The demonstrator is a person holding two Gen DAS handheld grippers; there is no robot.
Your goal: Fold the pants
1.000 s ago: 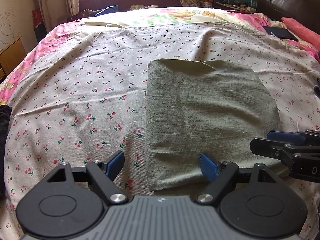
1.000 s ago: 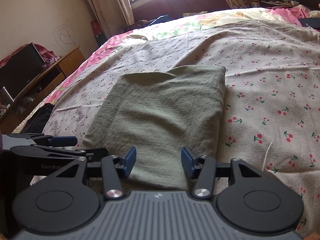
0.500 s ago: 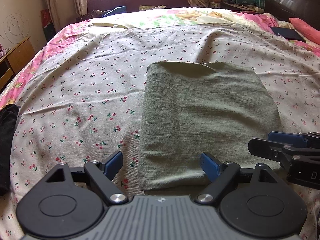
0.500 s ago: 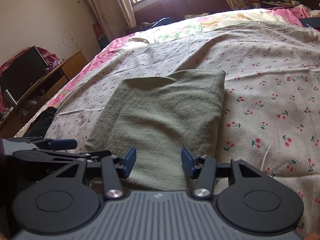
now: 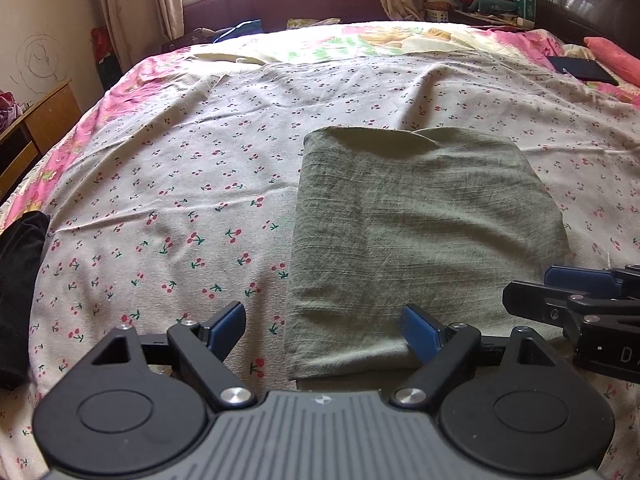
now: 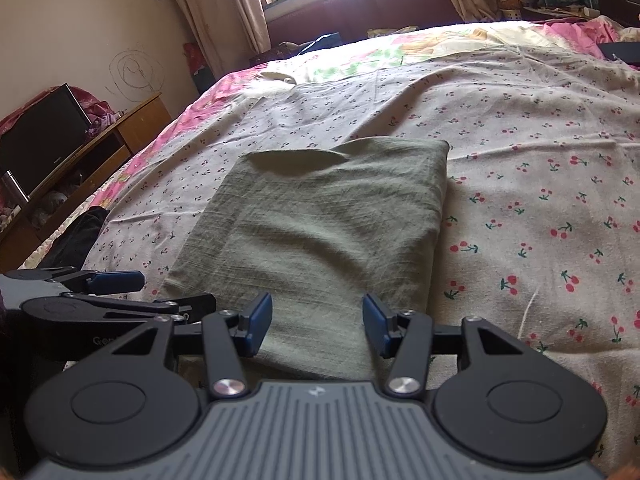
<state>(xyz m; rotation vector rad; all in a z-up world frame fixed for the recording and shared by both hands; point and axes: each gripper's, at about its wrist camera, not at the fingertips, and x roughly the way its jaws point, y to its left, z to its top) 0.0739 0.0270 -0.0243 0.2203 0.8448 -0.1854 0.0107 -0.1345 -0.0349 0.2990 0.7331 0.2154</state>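
Left tool (image 5: 323,328) hides the pants' (image 5: 420,236) near edge.

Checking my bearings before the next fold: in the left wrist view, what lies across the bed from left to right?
Black cloth at the left edge → bare cherry-print sheet → folded green pants → right gripper coming in from the right edge.

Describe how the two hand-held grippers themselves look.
Both match. The left hand-held gripper and right hand-held gripper have matte black linkage arms with silver pivot screws, round black housings beside a ribbed grey centre plate bearing a small logo, and blue fingertip pads. No cables or sleeves show.
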